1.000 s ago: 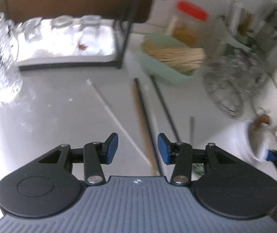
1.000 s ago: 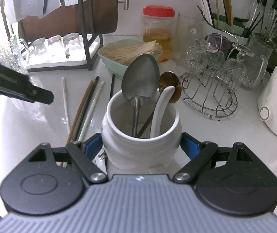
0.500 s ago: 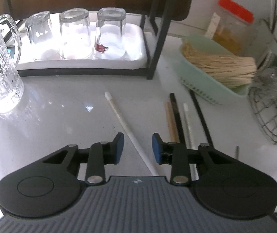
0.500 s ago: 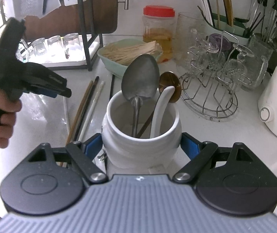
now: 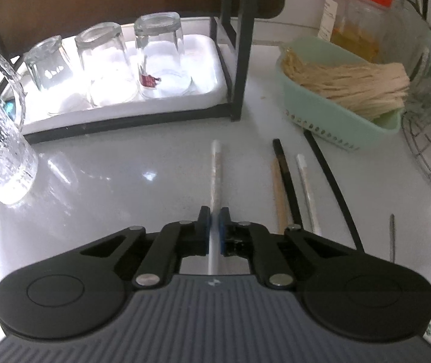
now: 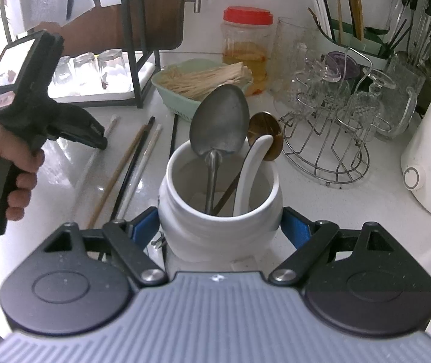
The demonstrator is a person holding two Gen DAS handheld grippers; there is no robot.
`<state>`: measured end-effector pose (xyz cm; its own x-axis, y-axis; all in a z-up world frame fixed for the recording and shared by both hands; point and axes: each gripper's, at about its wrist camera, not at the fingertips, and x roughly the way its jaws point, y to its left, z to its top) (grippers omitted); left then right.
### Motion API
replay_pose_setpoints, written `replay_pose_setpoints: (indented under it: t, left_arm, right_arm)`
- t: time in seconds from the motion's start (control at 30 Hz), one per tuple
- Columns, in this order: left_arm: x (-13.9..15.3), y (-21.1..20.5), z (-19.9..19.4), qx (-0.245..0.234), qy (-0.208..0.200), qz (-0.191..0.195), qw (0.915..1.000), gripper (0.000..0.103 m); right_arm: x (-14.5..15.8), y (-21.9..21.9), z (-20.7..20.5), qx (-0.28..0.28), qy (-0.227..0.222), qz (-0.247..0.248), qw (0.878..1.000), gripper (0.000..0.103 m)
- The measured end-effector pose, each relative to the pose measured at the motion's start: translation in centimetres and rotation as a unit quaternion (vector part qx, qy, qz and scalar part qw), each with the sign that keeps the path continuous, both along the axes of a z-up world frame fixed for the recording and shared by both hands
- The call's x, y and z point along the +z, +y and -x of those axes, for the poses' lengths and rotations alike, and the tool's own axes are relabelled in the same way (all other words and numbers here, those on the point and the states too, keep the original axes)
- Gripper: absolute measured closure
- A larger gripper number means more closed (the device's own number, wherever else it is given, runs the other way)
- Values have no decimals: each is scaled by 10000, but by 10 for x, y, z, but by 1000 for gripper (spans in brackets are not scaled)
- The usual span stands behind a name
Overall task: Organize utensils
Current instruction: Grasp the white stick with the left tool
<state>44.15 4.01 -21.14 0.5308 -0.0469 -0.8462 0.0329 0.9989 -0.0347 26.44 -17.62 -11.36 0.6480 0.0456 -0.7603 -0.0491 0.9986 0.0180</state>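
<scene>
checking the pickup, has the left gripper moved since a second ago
Yes. The left gripper went toward the glass tray and shut on the white chopstick.

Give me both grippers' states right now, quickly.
Left gripper: shut on the white chopstick lying on the counter.
Right gripper: shut on the white ceramic jar, pads against its sides.

Daylight from the left blows out the white tray [image 5: 206, 90] under the glasses [image 5: 103, 63] and leaves glare on the counter [image 5: 124, 187]. Both fisheye views bend and soften toward the edges; the centres are fairly sharp.
</scene>
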Motion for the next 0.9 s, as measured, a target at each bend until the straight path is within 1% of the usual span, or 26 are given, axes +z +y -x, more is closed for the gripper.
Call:
replay_pose_setpoints:
  t: [0.1, 0.27, 0.5, 0.63, 0.77, 0.9]
  left_arm:
    - [2, 2, 7, -112, 61, -30, 9999, 97]
    - [4, 5, 25, -271, 213, 56, 9994, 97]
    - [7, 9, 63, -525, 478, 308, 9970, 96]
    - [8, 12, 82, -582, 614, 429, 9955, 96]
    - [8, 14, 90, -610, 738, 560, 9938, 96]
    - [8, 17, 94, -615, 815, 585, 9930, 96]
  right_arm:
    - [0, 0, -1, -5, 8, -6, 10000, 14]
    - [0, 1, -1, 5, 25, 3, 10000, 14]
    - [1, 1, -2, 8, 57, 11, 10000, 14]
    - [0, 2, -1, -30, 65, 21, 10000, 14]
    - [1, 3, 0, -65, 87, 17, 9999, 14]
    - [1, 4, 1, -110, 114, 20, 9999, 14]
